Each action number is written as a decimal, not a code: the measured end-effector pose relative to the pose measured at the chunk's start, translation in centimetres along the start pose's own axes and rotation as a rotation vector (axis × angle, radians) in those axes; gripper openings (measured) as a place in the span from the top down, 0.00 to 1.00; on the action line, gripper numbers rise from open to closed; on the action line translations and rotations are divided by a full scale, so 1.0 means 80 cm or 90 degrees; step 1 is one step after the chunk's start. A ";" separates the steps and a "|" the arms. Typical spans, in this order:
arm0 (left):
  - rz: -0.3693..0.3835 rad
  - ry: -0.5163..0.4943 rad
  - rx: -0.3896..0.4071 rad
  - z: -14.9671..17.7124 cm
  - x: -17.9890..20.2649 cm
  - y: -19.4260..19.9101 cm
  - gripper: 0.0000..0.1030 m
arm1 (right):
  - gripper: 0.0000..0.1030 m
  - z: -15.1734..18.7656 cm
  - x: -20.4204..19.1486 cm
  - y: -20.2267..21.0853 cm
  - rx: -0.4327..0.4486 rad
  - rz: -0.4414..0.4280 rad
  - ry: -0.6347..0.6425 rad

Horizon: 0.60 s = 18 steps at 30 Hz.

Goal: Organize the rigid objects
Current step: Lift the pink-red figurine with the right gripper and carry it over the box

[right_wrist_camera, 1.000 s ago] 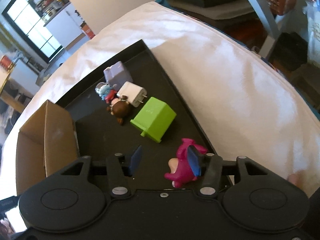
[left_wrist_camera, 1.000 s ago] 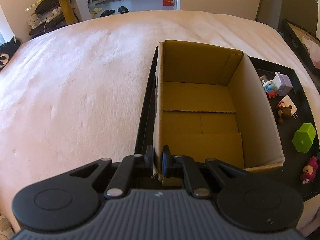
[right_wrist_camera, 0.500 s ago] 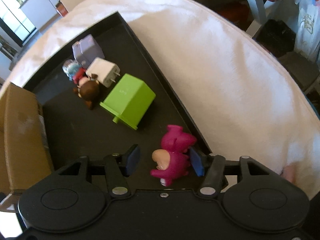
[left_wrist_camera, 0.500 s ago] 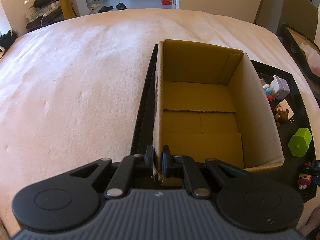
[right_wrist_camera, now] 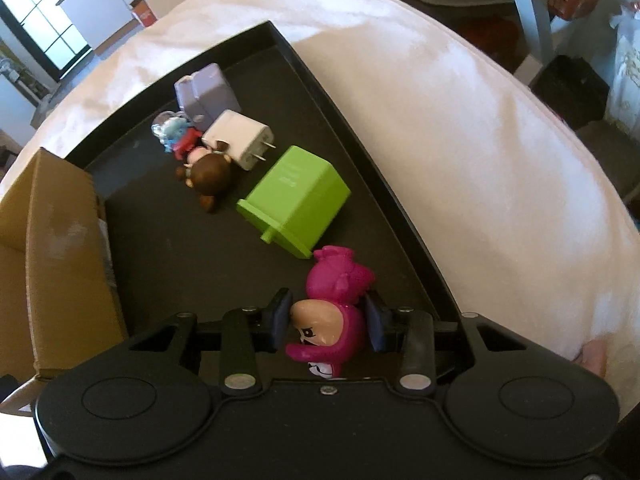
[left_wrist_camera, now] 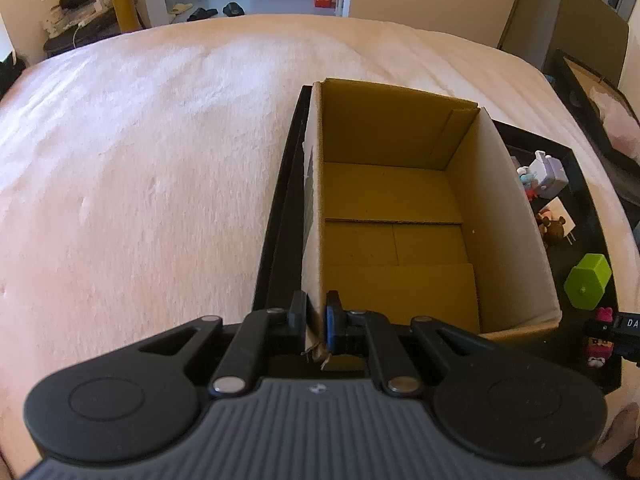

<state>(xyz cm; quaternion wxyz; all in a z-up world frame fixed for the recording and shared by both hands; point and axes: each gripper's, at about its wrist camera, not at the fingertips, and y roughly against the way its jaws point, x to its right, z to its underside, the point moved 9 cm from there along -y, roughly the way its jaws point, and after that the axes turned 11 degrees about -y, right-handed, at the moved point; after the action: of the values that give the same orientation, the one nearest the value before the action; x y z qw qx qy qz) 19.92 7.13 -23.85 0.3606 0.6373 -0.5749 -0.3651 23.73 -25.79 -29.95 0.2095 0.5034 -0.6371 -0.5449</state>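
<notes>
On my right wrist view the pink figurine (right_wrist_camera: 334,312) sits squarely between the pads of the right gripper (right_wrist_camera: 328,320), whose jaws are closing around it; the blue pads flank its head and body on both sides, so close that I cannot tell whether they press it yet. It is a small magenta hooded character with a peach face and dark eyes, lying on the black tray (right_wrist_camera: 168,248) near the tray's right rim, just beside the green block (right_wrist_camera: 298,200). Farther up the tray lie a brown bear figure (right_wrist_camera: 208,176), a white charger plug (right_wrist_camera: 240,138), a small blue and red figure (right_wrist_camera: 176,136) and a lavender block (right_wrist_camera: 206,98), clustered together. On my left wrist view the left gripper (left_wrist_camera: 316,318) is clamped tight on the near wall of the cardboard box (left_wrist_camera: 400,208), one pad outside and one inside. The box stands open-topped on the tray, which lies on a pale pink blanket (left_wrist_camera: 140,180).
</notes>
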 end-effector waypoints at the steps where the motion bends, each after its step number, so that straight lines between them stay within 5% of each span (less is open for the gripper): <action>1: 0.003 0.003 0.001 0.001 -0.001 0.001 0.92 | 0.62 0.000 -0.002 0.003 0.002 -0.005 0.001; 10: 0.020 0.067 -0.025 0.007 -0.020 -0.003 0.89 | 0.62 0.003 -0.044 0.045 0.024 -0.062 0.063; 18: -0.012 0.039 0.006 0.003 -0.019 0.006 0.88 | 0.62 -0.009 -0.101 0.079 0.055 -0.100 0.115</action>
<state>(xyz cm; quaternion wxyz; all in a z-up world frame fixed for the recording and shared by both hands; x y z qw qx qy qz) 19.38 8.60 -23.45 0.3716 0.6552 -0.5592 -0.3464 24.94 -19.73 -21.71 0.2012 0.6073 -0.5971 -0.4839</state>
